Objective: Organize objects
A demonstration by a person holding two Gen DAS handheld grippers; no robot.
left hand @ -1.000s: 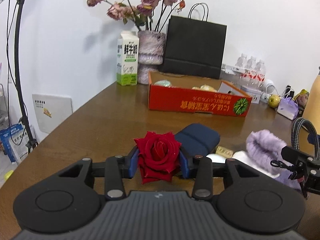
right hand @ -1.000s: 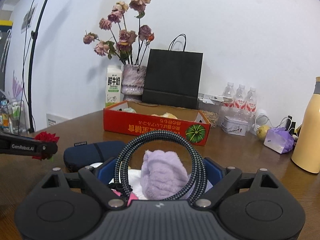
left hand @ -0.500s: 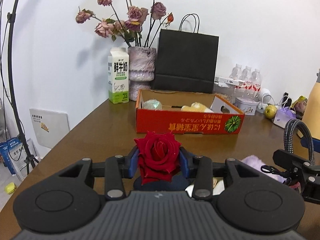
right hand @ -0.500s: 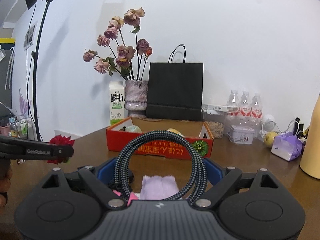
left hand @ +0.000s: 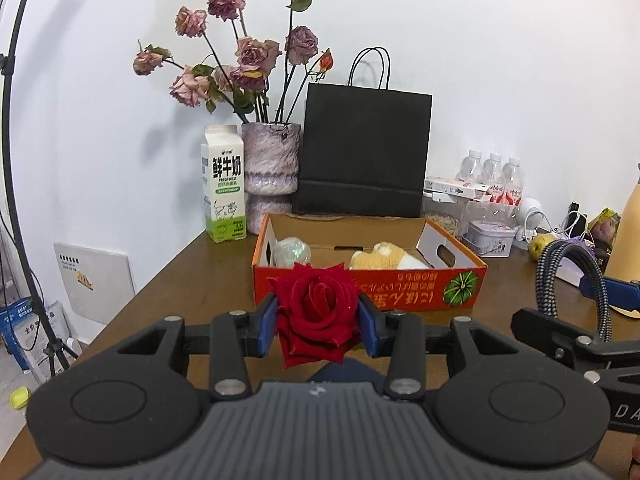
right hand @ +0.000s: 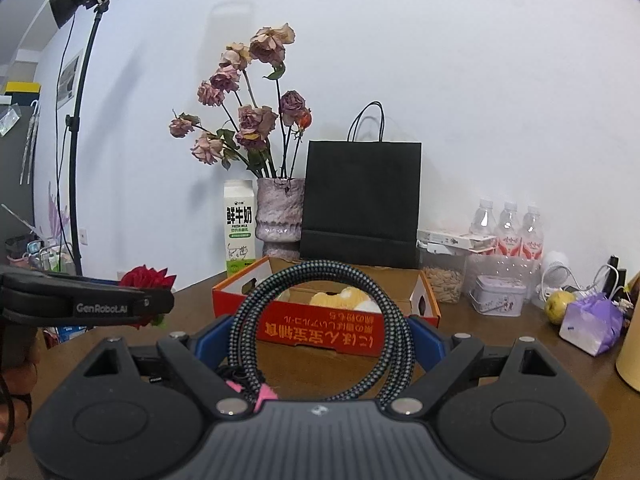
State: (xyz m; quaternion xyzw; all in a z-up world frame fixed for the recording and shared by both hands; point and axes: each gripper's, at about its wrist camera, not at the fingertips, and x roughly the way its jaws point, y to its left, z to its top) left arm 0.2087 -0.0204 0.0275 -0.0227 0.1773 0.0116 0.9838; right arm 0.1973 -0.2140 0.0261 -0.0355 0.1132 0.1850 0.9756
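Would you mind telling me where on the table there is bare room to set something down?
Bare wood runs along the table's left edge, between the milk carton and the left gripper. Inside the red box, the floor between the pale ball and plush toy is free. The right side, around the tin and bottles, is crowded.

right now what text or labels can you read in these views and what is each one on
"鲜牛奶" and "FRESH MILK": milk carton.
"GenRobot.AI": side of the left gripper, seen from the right wrist.
"DA", cut off: right gripper, left wrist view.
Orange box: yellow Chinese print, upside down, not readable.
Bottle labels, white panel, lilac tin: too small.
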